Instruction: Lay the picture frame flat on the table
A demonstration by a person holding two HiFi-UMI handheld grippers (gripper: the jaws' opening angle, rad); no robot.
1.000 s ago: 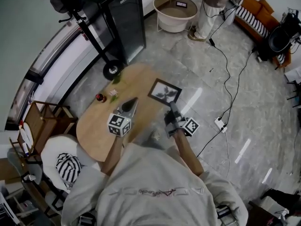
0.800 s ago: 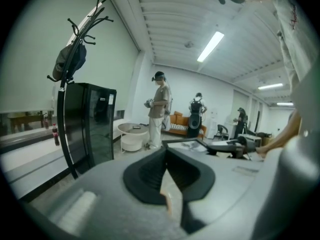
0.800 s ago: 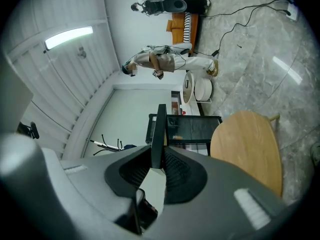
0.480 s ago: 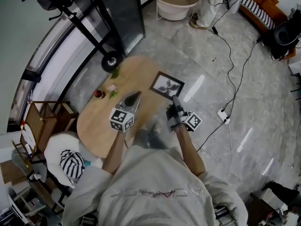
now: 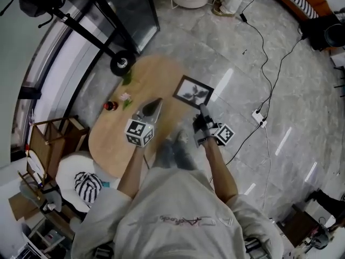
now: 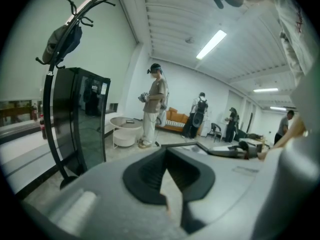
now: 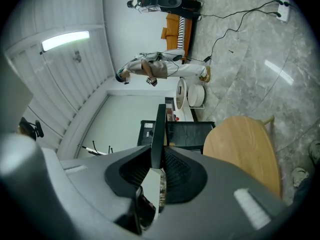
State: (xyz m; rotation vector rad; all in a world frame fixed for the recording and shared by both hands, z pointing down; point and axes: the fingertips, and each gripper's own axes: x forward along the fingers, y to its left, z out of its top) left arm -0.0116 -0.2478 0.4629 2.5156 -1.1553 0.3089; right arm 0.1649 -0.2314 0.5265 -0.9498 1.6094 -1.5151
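Jaws of your right gripper (image 5: 202, 111) are closed narrow on the frame (image 5: 193, 91). In the right gripper view the frame (image 7: 159, 129) shows edge-on as a thin dark strip pinched between the two black pads (image 7: 175, 171), sticking out well past them. From the head view you hold it by its near edge. Its picture side faces up, and it sits at the right rim of the oval table (image 5: 113, 139), partly over the wood and partly out toward the floor. The left gripper view shows the frame (image 6: 195, 148) lying close to level. Whether it already rests on the table I cannot tell.

Your left gripper (image 5: 156, 101) is over the middle of the table, apart from the frame and to its left. In its own view its pads (image 6: 150, 176) meet at the tips with nothing between them.

Beyond your left gripper a red item (image 5: 110, 106), a pale sprig (image 5: 125, 97) and a green leaf (image 5: 128, 79) lie along the far left part of the table. A black cabinet (image 5: 132, 9) stands on the floor behind the table, and a power strip (image 5: 257, 117) with its cable lies on the tiles to your right.
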